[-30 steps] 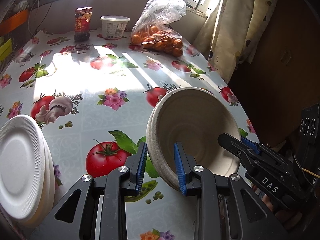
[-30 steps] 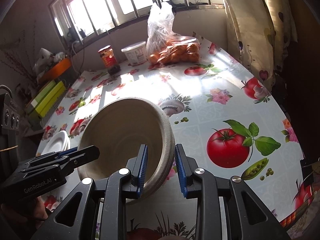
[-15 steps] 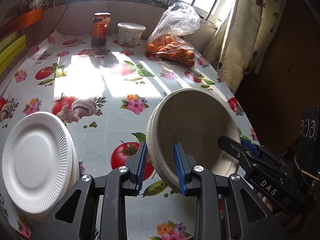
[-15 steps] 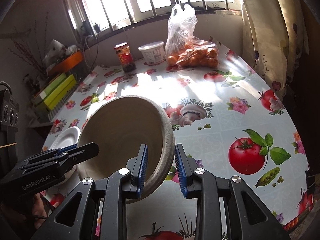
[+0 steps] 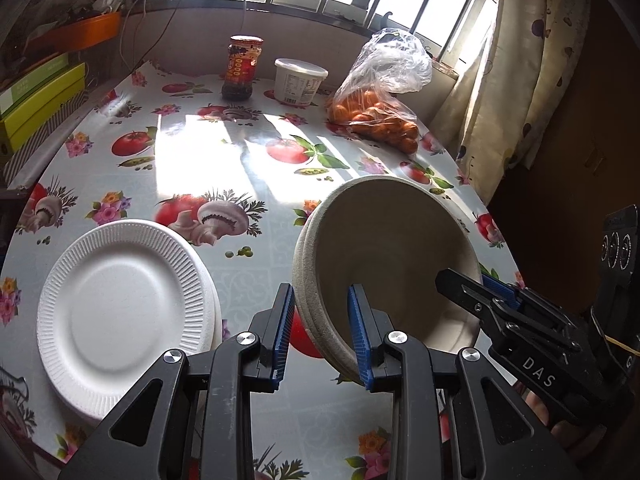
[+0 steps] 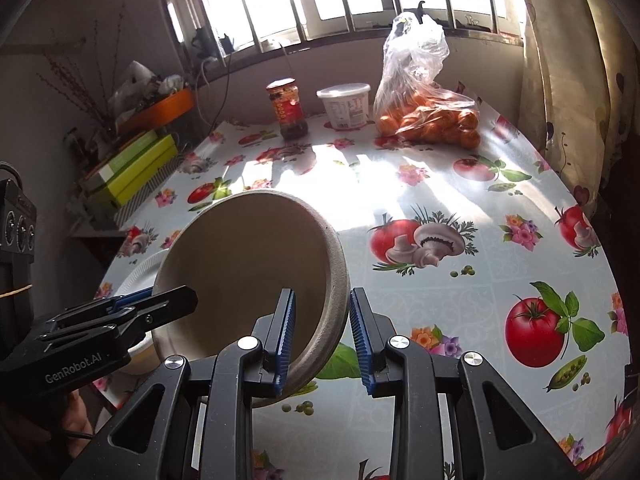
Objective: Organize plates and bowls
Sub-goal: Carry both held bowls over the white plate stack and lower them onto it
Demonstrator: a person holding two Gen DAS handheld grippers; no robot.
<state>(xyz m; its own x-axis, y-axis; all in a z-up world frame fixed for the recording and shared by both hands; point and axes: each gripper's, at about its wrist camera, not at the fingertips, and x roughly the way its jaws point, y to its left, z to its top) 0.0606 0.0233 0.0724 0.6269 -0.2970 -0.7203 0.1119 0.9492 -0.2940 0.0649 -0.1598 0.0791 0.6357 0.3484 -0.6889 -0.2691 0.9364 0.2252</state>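
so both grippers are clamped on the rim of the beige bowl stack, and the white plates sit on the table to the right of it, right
Not quite. Both the left gripper and the right gripper do clamp the rim of the beige bowl stack, but the white plates sit on the table to its left, not its right. The left wrist view shows this most clearly.

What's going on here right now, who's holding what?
A person holds the beige bowls, a nested stack, tilted above the table, with both grippers clamped on opposite sides of the rim. The left gripper pinches the near-left rim; the right gripper grips the other side. A stack of white foam plates lies on the table to the left. The jar, tub and bag of oranges sit untouched by the window.
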